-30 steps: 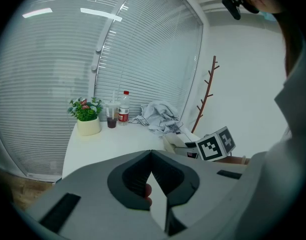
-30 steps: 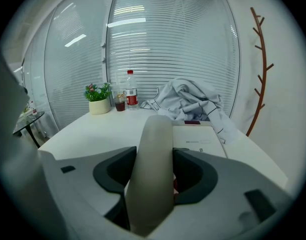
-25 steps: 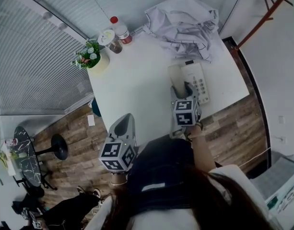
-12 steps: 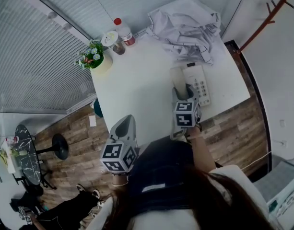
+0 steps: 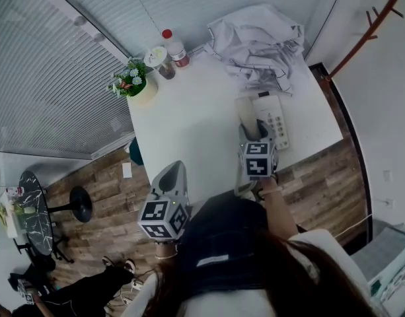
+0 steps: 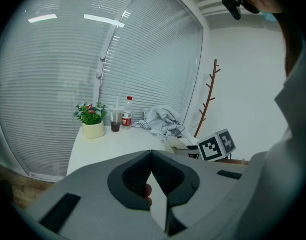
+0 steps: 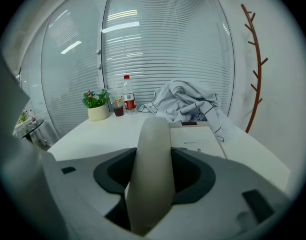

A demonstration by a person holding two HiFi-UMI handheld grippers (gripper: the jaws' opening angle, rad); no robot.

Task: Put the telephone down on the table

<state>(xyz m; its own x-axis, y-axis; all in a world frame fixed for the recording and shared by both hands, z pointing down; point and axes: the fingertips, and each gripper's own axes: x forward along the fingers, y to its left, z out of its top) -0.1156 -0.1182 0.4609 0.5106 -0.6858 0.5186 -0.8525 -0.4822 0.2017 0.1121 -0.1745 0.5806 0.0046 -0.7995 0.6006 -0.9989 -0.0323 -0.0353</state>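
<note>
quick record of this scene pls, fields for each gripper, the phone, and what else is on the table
right gripper: shut on the handset
handset: between the right jaws, over the telephone base; lifted or resting, cannot tell
left gripper: shut, empty, off the table's near edge
table: white
also on table: potted plant, cup, bottle, crumpled cloth, all at the far side

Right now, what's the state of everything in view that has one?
right gripper, shut on telephone handset
telephone handset, gripped
left gripper, shut, empty
telephone base, flat on table
bottle, upright, capped
cup, upright, dark drink inside
potted plant, upright
white garment, crumpled in a heap
</note>
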